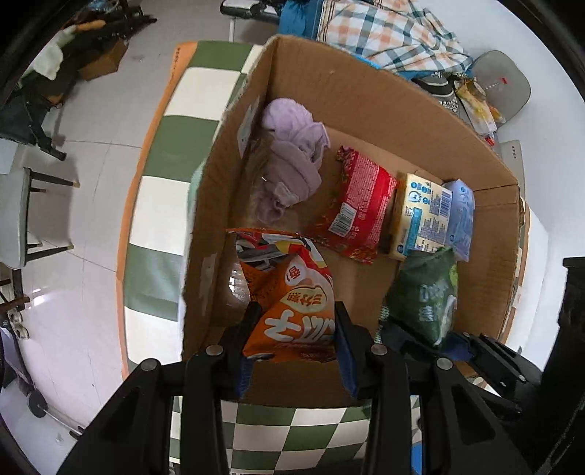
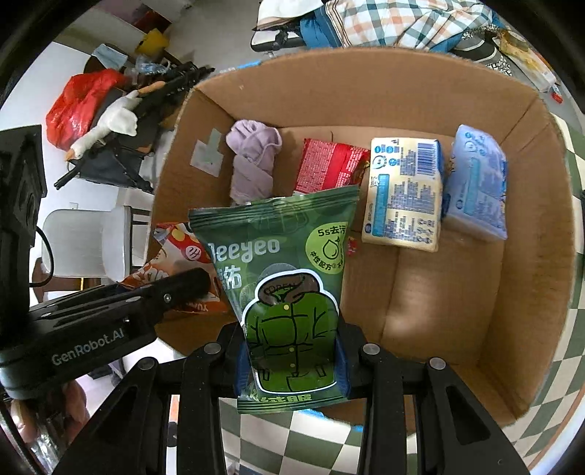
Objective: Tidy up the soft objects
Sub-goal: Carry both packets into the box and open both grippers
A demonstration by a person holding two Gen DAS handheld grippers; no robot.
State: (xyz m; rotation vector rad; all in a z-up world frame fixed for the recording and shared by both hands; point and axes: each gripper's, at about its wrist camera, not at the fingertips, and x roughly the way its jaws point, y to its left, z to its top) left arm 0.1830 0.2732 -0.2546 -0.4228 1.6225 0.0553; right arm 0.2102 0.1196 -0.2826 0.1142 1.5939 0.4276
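One cardboard box (image 2: 530, 234) stands open on a green-and-white checked cloth (image 1: 172, 204), and both grippers hang over its near edge, each clamped on a bag. The left gripper (image 1: 298, 329) pinches one orange snack bag (image 1: 292, 292) by its lower end, the bag rising between the two fingers over the box's near left corner. The right gripper (image 2: 292, 350) grips one green pack (image 2: 281, 277) the same way, upright and above the box floor, just beside the orange bag. On the box floor lie four more soft things: one lilac cloth (image 2: 252, 160) bunched in the far left corner, one red packet (image 2: 329, 164) next to it, one cream tissue pack (image 2: 402, 190) touching the red packet's edge, and one pale blue pack (image 2: 475, 182) leaning against the right wall beside the cream one. The near right part of the floor is bare cardboard. Beyond the box lies one plaid blanket (image 1: 387, 33)
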